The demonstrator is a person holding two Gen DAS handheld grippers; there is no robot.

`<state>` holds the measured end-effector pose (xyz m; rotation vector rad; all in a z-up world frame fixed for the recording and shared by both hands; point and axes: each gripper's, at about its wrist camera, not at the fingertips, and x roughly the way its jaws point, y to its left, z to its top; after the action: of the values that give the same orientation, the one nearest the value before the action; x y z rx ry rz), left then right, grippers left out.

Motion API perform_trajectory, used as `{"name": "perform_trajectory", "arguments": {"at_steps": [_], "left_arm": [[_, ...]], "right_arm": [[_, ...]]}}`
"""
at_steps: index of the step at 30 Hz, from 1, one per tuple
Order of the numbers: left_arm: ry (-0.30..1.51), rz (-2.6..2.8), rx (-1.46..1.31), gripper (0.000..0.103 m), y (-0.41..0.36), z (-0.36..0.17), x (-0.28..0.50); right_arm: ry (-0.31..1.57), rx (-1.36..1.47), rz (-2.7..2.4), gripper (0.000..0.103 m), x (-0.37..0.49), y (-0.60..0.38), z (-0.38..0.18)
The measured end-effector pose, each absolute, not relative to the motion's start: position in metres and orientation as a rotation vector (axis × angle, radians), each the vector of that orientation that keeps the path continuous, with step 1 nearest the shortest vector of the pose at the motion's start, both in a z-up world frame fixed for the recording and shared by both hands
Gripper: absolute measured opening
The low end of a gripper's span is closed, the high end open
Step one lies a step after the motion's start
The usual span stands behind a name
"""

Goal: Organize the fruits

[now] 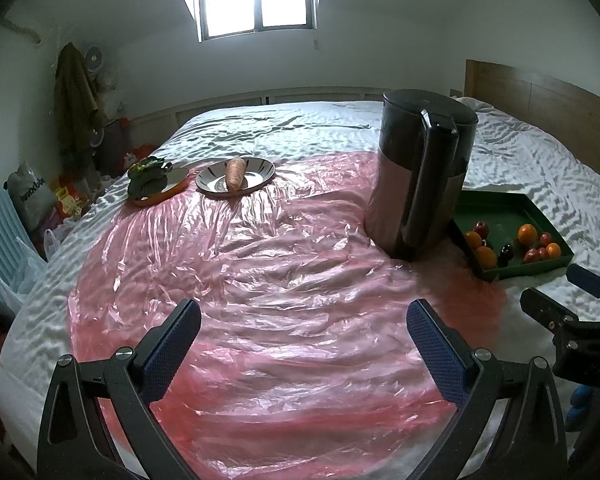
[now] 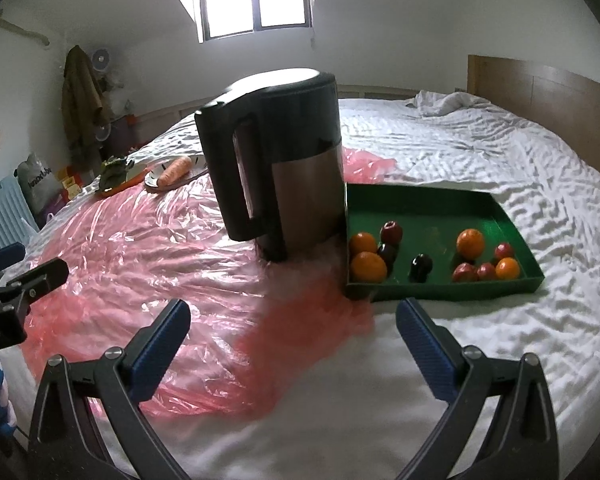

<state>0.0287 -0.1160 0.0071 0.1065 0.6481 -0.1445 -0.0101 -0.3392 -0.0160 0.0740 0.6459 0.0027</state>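
Note:
A green tray (image 2: 440,196) lies on the bed and holds several fruits: oranges (image 2: 367,267), red apples (image 2: 391,232) and a dark plum (image 2: 421,267). It also shows in the left wrist view (image 1: 496,206) at the right, behind the kettle. My right gripper (image 2: 294,340) is open and empty, a short way in front of the tray's near edge. My left gripper (image 1: 304,340) is open and empty over the pink plastic sheet (image 1: 260,280), far from the tray.
A tall black and steel kettle (image 2: 284,168) stands just left of the tray. A plate with a carrot (image 1: 235,174) and an orange plate with leafy greens (image 1: 152,180) sit at the far left. A wooden headboard (image 2: 540,92) stands at the right. Clutter lies beside the bed at left.

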Motion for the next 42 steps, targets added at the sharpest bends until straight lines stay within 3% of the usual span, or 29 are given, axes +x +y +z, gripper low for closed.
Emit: {"name": "perform_trajectory", "arguments": {"at_steps": [42], "left_arm": [[0.631, -0.149, 0.095, 0.101, -0.102, 0.023, 0.037]], "right_arm": [[0.615, 0.062, 0.014, 0.103, 0.003, -0.326, 0.003]]}}
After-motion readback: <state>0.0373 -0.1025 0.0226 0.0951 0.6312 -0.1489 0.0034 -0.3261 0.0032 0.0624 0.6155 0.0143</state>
